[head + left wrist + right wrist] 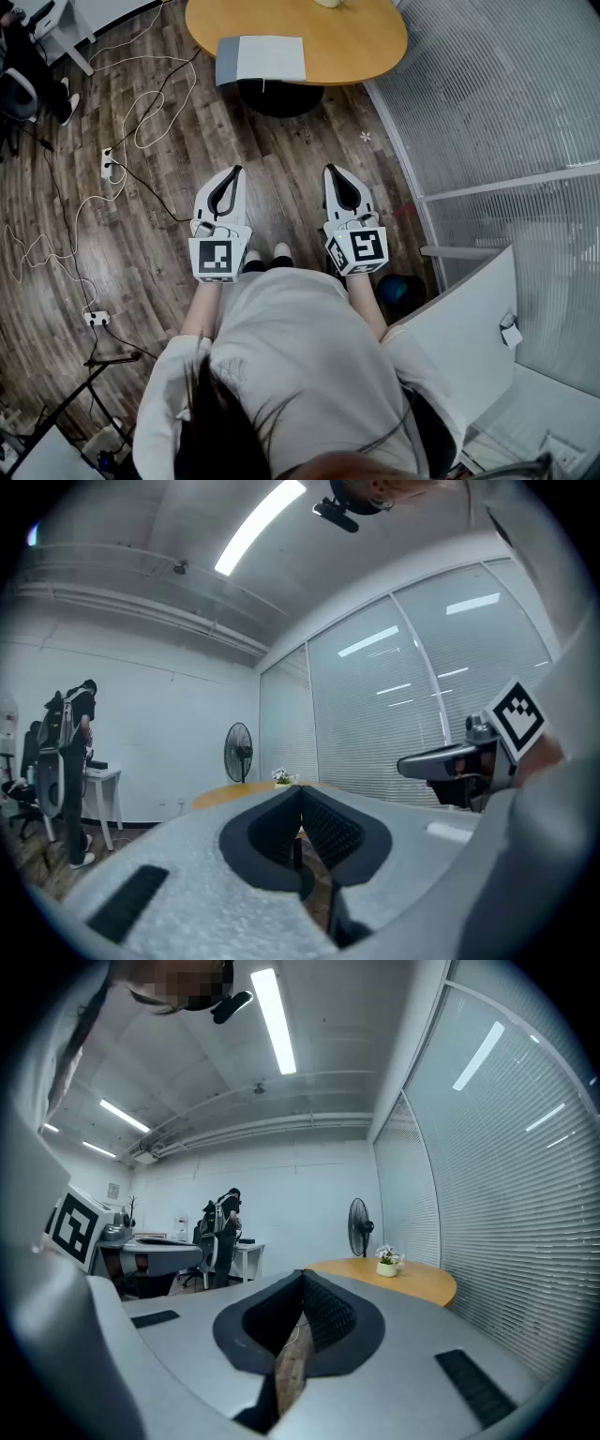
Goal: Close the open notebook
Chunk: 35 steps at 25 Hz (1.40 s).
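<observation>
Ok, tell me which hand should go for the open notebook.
Left, probably: the left tongs line up with the notebook on the table; the right tongs point past its right edge. Both are shut and empty.

no readable writing in view

no word, number or brand can be read anywhere. the marker cube (pixel 214 260) on the left claw (pixel 234 172) and the marker cube (pixel 358 248) on the right claw (pixel 330 172) bear only black-and-white square patterns, not letters. the notebook (pixel 262 58) on the tabletop (pixel 356 47) shows a pale page with no legible print. a small wall sign (pixel 112 1190) is too small to read.
</observation>
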Each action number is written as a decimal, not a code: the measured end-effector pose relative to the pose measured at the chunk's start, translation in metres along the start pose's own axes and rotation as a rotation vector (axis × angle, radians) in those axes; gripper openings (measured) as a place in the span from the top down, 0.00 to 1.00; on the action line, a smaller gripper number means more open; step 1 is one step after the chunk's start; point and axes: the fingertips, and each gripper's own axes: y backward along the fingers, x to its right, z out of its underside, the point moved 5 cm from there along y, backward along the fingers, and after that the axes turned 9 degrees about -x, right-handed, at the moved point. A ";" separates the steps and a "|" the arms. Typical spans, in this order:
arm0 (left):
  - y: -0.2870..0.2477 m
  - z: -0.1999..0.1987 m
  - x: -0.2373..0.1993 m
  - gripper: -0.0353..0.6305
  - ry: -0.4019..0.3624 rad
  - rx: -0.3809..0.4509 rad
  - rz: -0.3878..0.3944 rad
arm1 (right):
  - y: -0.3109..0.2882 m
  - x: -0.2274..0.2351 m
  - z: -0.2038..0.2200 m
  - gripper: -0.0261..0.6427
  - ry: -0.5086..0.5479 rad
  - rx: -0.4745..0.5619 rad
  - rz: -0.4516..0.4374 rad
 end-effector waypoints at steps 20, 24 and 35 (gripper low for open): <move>0.008 0.001 -0.022 0.74 0.076 -0.001 0.063 | 0.001 -0.027 -0.009 0.96 -0.015 0.026 0.008; 0.008 0.000 -0.031 0.74 0.080 -0.002 0.085 | -0.001 -0.039 -0.005 0.96 -0.031 0.014 0.020; -0.003 0.007 -0.056 0.74 0.076 -0.034 0.109 | -0.021 -0.057 -0.001 0.96 -0.046 -0.016 0.009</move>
